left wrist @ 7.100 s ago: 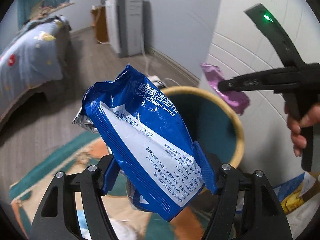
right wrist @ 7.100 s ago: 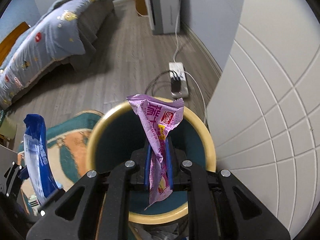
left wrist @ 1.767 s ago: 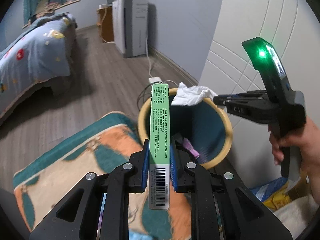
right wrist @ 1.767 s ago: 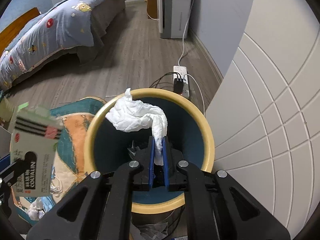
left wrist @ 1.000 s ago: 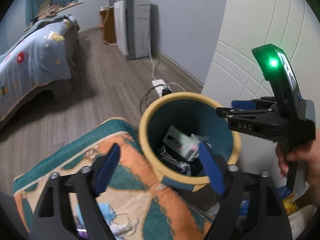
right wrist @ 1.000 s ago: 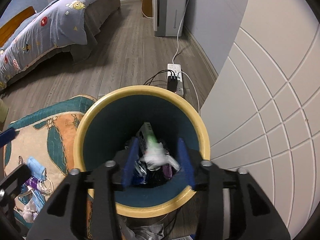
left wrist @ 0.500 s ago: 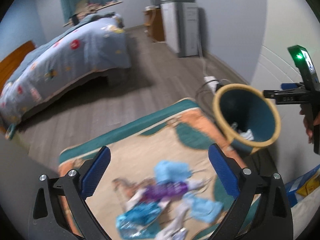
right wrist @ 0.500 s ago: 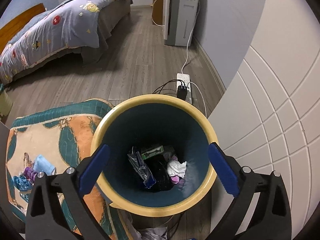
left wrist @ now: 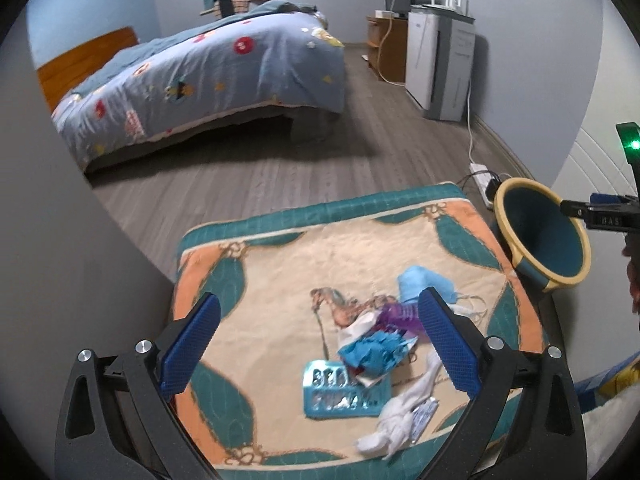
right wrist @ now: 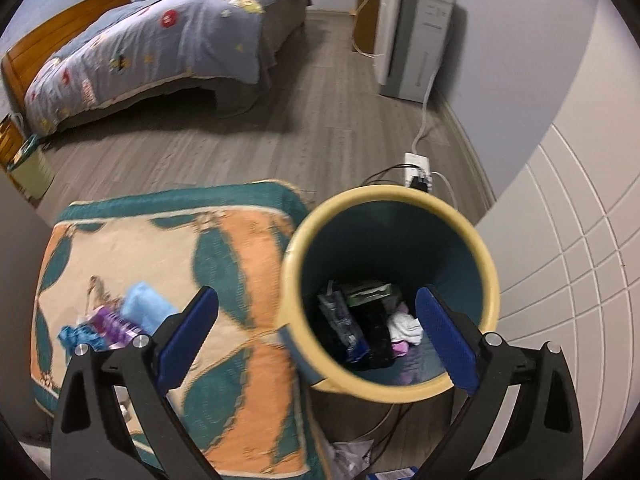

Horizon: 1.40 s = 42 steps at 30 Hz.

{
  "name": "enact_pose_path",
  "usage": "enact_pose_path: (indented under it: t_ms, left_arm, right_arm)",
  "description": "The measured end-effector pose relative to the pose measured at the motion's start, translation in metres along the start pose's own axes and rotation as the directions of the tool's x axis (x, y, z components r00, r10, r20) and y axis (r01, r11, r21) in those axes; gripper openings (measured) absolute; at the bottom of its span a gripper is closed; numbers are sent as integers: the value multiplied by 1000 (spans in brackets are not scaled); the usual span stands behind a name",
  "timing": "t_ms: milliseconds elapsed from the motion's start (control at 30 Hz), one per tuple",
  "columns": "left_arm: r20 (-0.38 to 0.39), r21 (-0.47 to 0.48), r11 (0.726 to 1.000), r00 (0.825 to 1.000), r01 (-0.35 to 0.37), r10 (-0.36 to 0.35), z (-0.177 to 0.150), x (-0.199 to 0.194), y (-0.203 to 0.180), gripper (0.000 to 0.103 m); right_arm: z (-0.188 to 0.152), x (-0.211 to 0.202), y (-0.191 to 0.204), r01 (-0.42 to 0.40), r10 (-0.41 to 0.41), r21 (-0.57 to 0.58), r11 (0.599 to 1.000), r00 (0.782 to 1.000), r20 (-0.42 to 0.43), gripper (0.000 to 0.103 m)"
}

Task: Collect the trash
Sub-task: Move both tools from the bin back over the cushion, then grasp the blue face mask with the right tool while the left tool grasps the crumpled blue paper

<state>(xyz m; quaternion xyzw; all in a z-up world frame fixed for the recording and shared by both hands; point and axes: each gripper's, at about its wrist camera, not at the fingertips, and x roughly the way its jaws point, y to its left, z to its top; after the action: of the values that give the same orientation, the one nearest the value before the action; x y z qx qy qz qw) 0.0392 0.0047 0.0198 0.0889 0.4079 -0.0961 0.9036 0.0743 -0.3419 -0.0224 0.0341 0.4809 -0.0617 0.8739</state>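
Trash [left wrist: 372, 344] lay piled on the rug [left wrist: 260, 320] at 5 o'clock; some already sat in the bin [right wrist: 486, 272]. Left tongs [left wrist: 318, 346] and right tongs [right wrist: 316, 340] gaped wide, empty. Much remained.

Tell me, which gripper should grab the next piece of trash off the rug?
Probably the left gripper: its open, empty jaws point at the trash pile on the rug. The right gripper, also open and empty, faces the bin.
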Motion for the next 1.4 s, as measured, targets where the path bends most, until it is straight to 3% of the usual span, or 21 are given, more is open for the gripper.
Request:
enact_pose_path:
  t_ms: [233, 400, 600, 733, 933, 1033, 1167, 1400]
  left_arm:
    - [-68, -42, 999, 998, -16, 13, -17, 20, 13, 98]
    - [-65, 8, 1000, 998, -27, 27, -17, 21, 3, 98]
    - [-96, -19, 1000, 995, 8, -10, -20, 29, -2, 98]
    - [-125, -22, 1000, 992, 4, -7, -24, 38, -4, 98]
    - [-143, -63, 998, 990, -8, -1, -25, 45, 3, 98]
    - [-160, -81, 997, 987, 17, -30, -27, 52, 4, 98]
    - [-230, -85, 994, 970, 65, -83, -38, 74, -5, 98]
    - [-293, -21, 998, 954, 62, -66, -48, 104, -25, 98]
  right_arm:
    - [-28, 2, 63, -105, 101, -60, 993, 993, -64, 97]
    - [-53, 8, 100, -120, 101, -157, 980, 987, -121, 97]
    - [-80, 25, 130, -174, 121, -242, 955, 968, -218, 97]
    - [-91, 34, 140, -185, 113, -284, 941, 961, -251, 97]
    - [-104, 57, 145, -226, 130, -265, 937, 933, -336, 97]
    - [-108, 69, 148, -243, 140, -248, 938, 918, -371, 97]
    - [-109, 77, 148, -234, 129, -239, 942, 914, -385, 97]
    - [-106, 87, 143, -225, 117, -236, 945, 910, -399, 97]
